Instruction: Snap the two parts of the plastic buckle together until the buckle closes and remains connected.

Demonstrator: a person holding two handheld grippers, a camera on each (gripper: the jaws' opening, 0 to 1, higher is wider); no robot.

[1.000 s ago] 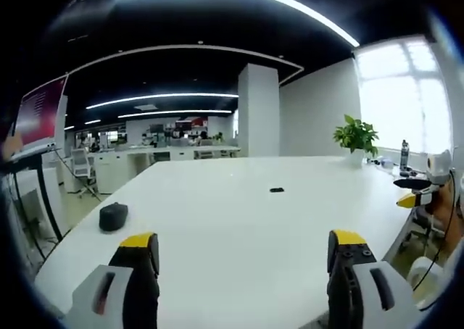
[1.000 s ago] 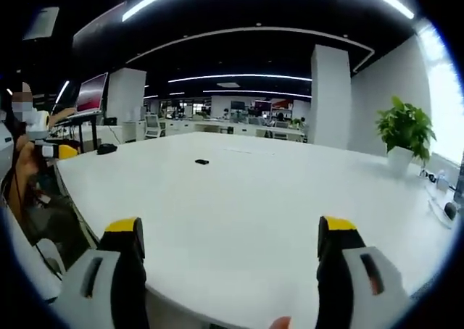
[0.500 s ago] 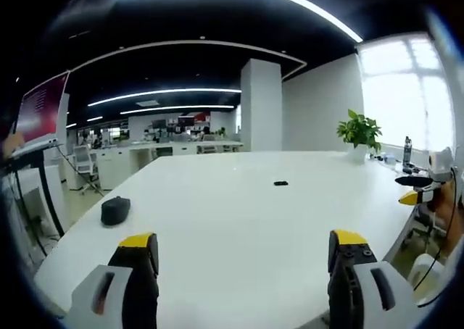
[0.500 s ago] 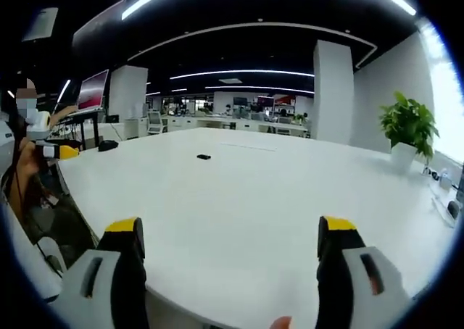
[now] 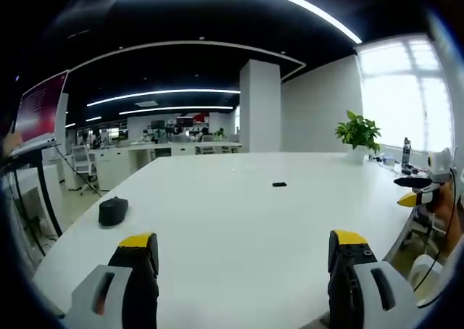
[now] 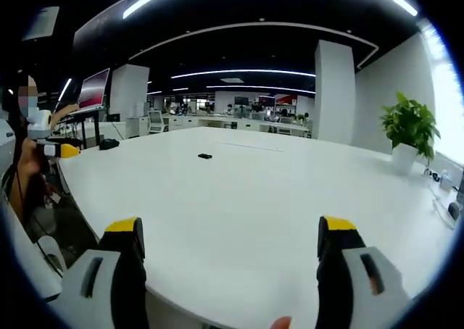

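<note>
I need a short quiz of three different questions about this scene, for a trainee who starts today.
1. True or false: the left gripper holds the small black object between its jaws.
2. What stands near the window at the far side of the white table? A) a potted plant B) a red bucket C) a stack of boxes
3. Fill in: the jaws of the right gripper stand ____, with nothing between them.

Key: 1 false, the object lies far off on the table. 2 A. 3 open.
</note>
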